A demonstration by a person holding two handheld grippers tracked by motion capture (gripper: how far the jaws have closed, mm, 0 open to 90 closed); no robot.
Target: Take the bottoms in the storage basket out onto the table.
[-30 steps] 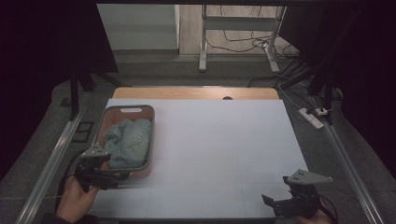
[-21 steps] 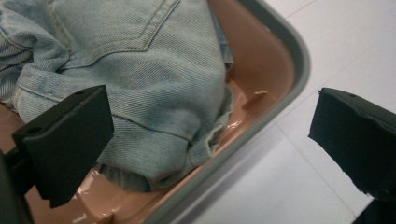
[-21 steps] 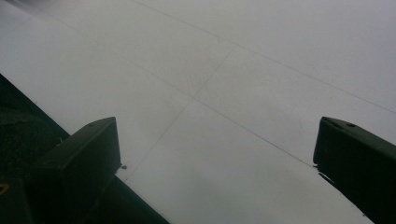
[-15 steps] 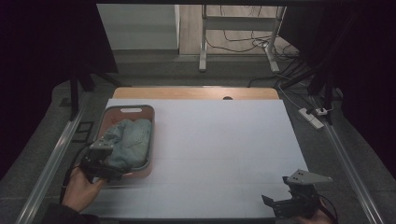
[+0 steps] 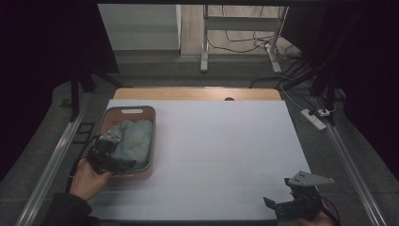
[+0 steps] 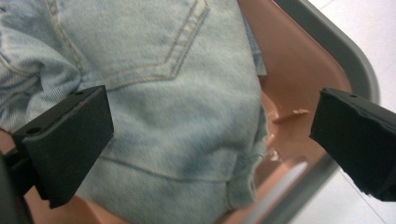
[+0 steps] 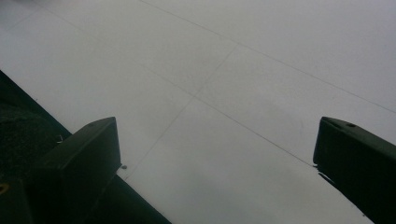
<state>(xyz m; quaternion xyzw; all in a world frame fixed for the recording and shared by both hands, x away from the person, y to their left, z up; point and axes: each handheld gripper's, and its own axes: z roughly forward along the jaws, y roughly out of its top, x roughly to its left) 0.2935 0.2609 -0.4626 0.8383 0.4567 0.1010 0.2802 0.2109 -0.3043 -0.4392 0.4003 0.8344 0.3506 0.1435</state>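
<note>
Jeans (image 6: 177,107), light blue denim, lie bunched inside the pink basket (image 5: 146,113) at the left side of the white bench (image 5: 226,150). Left hand-held gripper (image 5: 113,155) is over the near end of the basket, held by the person's left hand (image 5: 87,179); its jaws stand wide apart, one over the denim, the other above the basket's rim, gripping nothing. Right hand-held gripper (image 5: 277,205) sits at the near right edge of the bench, jaws apart over bare surface, well apart from the basket.
</note>
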